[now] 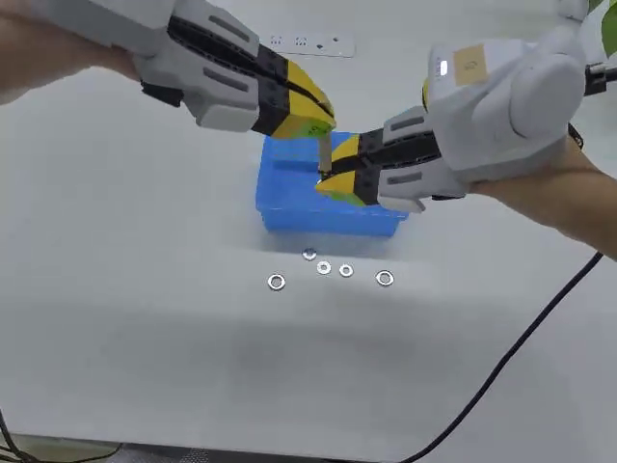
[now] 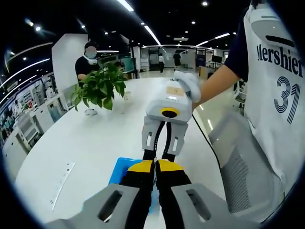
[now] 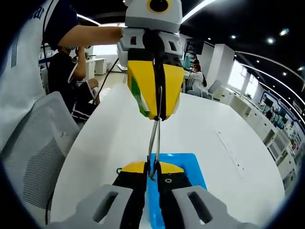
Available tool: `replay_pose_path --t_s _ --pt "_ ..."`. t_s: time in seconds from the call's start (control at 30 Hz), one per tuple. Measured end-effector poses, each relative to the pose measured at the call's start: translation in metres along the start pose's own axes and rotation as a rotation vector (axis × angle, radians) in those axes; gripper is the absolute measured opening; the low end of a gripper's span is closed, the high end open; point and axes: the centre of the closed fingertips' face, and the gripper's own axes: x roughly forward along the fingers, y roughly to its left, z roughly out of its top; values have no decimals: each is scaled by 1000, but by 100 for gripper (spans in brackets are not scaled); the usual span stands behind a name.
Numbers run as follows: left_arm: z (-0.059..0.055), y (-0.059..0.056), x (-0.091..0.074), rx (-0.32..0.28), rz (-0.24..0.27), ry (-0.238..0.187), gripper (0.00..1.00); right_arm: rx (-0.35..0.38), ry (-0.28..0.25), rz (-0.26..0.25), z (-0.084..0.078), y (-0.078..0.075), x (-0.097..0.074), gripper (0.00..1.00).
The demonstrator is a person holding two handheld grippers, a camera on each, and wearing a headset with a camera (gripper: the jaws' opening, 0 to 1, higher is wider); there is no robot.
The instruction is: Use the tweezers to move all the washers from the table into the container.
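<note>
Over container (image 1: 289, 207) | left gripper (image 3: 156, 117), right gripper (image 3: 152, 168) both clench tweezers (image 3: 155, 143) | head view: five washers (image 1: 323, 267) nearby

A power strip (image 1: 310, 43) lies at 12 o'clock in the head view, a black cable (image 1: 521, 352) trails at 4 o'clock; what looks like a grey chair (image 3: 33, 143) stands alongside.

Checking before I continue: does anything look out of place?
Nothing spilled or damaged. Oddly, the tweezers run from the left gripper to the right gripper above the container, while five washers lie on the table.
</note>
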Motion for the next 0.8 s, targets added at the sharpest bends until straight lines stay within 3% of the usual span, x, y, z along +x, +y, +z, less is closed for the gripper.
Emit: replay_pose_path --t_s 0.2,0.4,0.6,0.8 --pt "-9 20 8 17 8 4 5 -1 13 -4 -11 -17 9 9" --pt "-23 42 17 -16 18 1 5 18 28 -11 -27 -35 22 9" --pt "-48 51 35 -36 7 32 5 39 70 19 -53 -38 39 9" --pt "-64 59 46 -63 17 34 5 74 93 37 -70 -41 49 9"
